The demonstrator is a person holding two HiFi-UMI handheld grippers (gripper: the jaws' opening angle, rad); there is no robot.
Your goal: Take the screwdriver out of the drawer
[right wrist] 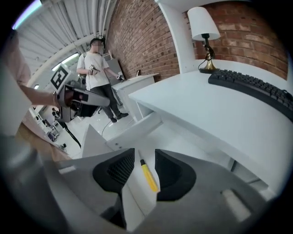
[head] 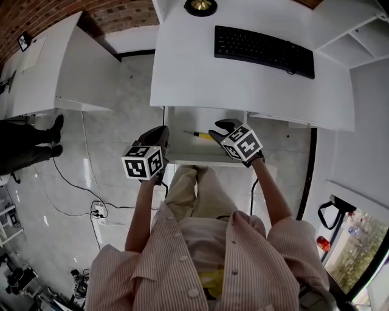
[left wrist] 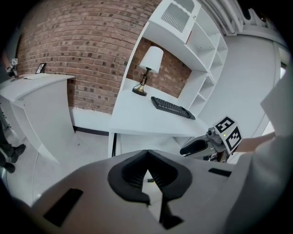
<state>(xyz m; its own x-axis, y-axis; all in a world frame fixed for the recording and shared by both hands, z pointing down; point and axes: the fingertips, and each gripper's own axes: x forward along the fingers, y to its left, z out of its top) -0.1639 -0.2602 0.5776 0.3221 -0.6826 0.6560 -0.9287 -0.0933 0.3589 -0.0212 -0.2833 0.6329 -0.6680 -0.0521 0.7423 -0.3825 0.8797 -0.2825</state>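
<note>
A yellow-handled screwdriver (head: 200,135) lies in the open white drawer (head: 182,153) under the desk. In the right gripper view the screwdriver (right wrist: 149,176) shows in the gap between the jaws of my right gripper (right wrist: 144,157), which is open and above it, not touching. In the head view the right gripper (head: 220,128) hovers just right of the tool. My left gripper (head: 160,136) hangs at the drawer's left edge. In its own view the left gripper (left wrist: 147,157) has its tips together and holds nothing; a sliver of the screwdriver (left wrist: 156,182) shows below them.
A black keyboard (head: 264,48) and a lamp base (head: 200,6) are on the white desk (head: 194,73). A white counter (head: 55,67) stands to the left. Cables and a power strip (head: 97,211) lie on the floor. A person (right wrist: 96,59) stands farther off.
</note>
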